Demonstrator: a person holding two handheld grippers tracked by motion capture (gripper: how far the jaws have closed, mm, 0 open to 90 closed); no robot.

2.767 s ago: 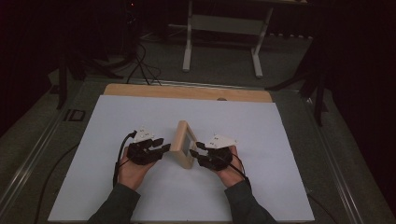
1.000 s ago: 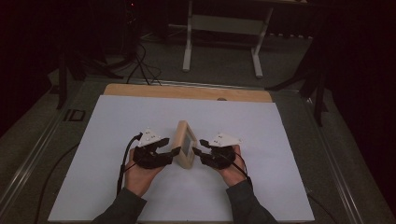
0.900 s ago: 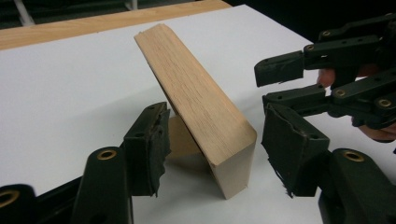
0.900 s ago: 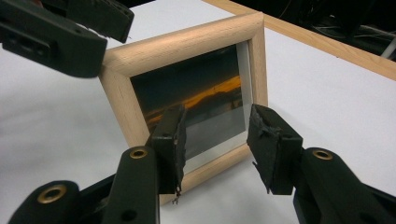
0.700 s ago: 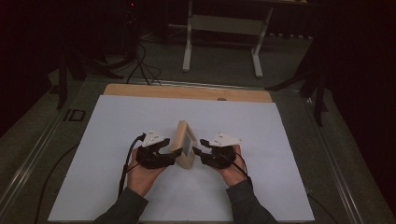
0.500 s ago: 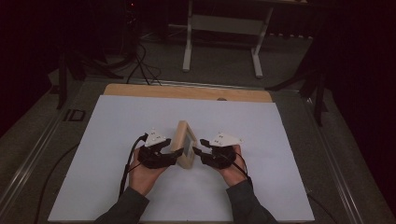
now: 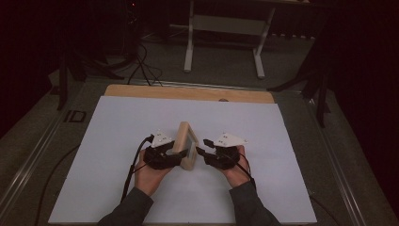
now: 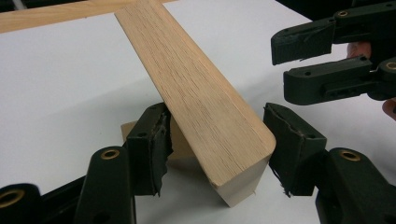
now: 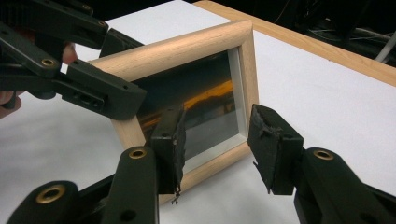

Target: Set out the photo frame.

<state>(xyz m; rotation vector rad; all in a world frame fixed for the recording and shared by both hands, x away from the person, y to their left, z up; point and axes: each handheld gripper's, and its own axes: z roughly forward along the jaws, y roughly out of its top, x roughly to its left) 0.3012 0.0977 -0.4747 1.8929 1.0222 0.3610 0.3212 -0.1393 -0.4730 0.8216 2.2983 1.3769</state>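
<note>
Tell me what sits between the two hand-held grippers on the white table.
In the high view, an upright light wooden picture frame stands between the left hand-held gripper and the right hand-held gripper; nothing else lies between them.

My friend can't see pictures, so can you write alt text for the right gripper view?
A wooden picture frame stands on a white table, its glass front facing the camera. The right gripper is open, its two black jaws spread just in front of the frame's lower edge. The left gripper reaches in from the left at the frame's near end.
</note>
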